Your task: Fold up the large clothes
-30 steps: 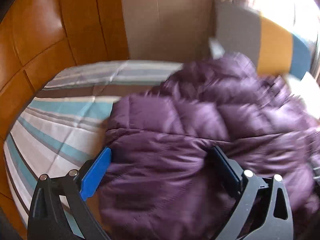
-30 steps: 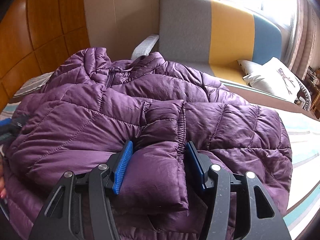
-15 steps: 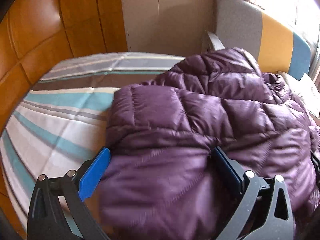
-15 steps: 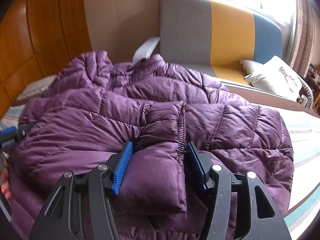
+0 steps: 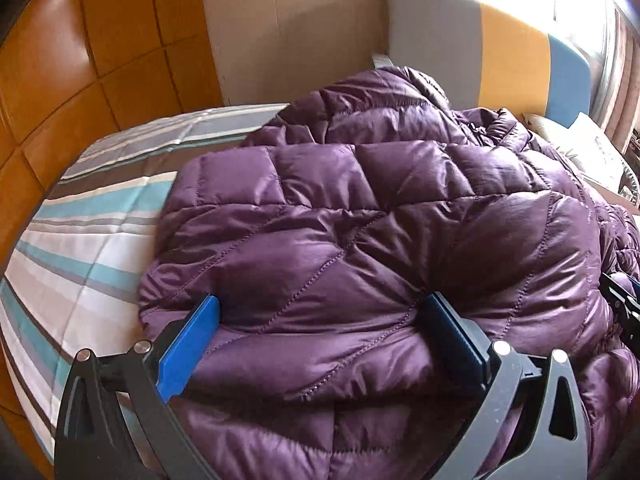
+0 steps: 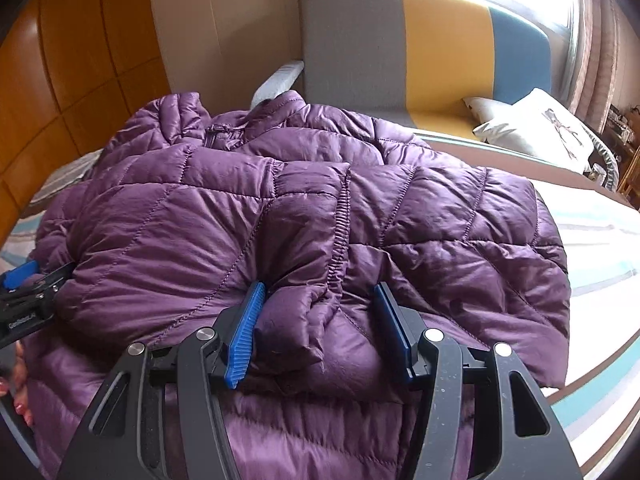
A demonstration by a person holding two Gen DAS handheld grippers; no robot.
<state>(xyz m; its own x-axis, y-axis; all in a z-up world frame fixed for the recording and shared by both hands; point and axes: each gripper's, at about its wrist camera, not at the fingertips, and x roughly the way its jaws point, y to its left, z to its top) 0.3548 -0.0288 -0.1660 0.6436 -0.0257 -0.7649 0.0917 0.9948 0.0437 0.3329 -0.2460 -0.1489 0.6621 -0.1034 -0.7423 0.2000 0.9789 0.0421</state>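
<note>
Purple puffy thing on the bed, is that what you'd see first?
Yes, the shiny purple puffer jacket heaped on the striped bed grabs the eye first. Next, the blue-padded left claw and right claw, each with a bunch of jacket between its pads. Behind stands a grey, yellow and blue sofa.

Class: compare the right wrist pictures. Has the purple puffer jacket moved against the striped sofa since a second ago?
Yes. The purple puffer jacket has been carried forward, its collar end now nearer the striped sofa.
</note>
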